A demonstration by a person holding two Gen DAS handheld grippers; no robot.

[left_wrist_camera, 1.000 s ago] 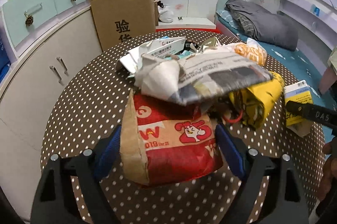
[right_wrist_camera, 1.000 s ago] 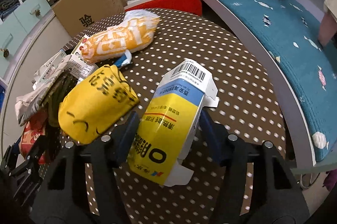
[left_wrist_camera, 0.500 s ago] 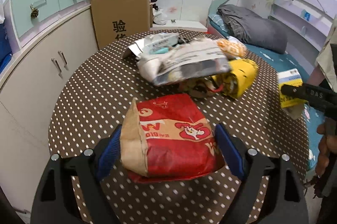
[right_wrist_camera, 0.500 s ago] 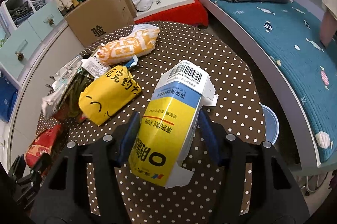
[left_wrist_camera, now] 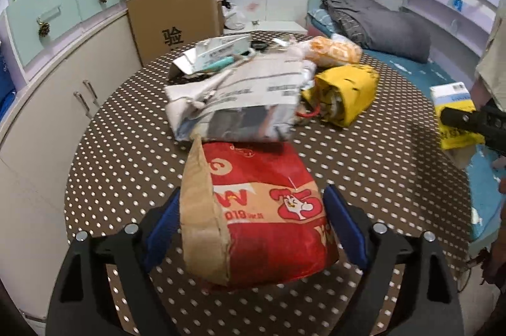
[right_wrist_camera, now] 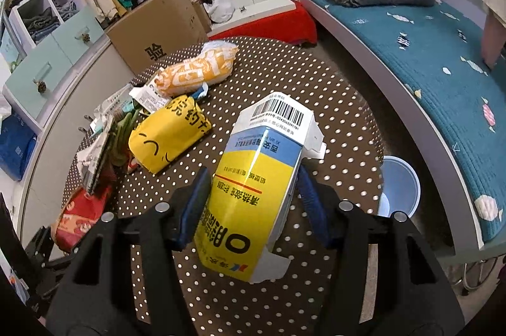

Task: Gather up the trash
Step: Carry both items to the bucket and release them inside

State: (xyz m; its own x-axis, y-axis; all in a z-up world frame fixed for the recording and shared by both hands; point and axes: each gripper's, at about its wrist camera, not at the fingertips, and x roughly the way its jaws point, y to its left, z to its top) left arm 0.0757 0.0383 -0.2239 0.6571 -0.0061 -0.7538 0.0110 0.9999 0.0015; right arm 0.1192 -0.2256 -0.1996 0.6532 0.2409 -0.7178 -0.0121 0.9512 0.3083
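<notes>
My left gripper point(left_wrist_camera: 253, 219) is shut on a red and tan paper bag point(left_wrist_camera: 253, 209), held above the brown dotted round table point(left_wrist_camera: 126, 152). My right gripper point(right_wrist_camera: 253, 193) is shut on a yellow, blue and white carton point(right_wrist_camera: 256, 187), held above the table's right side; it also shows in the left wrist view point(left_wrist_camera: 455, 114). On the table lie a crumpled grey newspaper-print bag point(left_wrist_camera: 240, 102), a yellow bag point(left_wrist_camera: 344, 92), an orange and white bag point(left_wrist_camera: 332, 51) and white wrappers point(left_wrist_camera: 215, 54).
A blue bin point(right_wrist_camera: 400, 187) stands on the floor beside the table, right of the carton. A cardboard box point(left_wrist_camera: 174, 19) stands behind the table. Cabinets point(left_wrist_camera: 47, 102) run along the left. A bed with a teal mattress point(right_wrist_camera: 442, 83) is on the right.
Both grippers have lifted and drawn back from the pile with their items. The red bag came out from under the newspaper-print bag. The blue bin has come into the right wrist view.
</notes>
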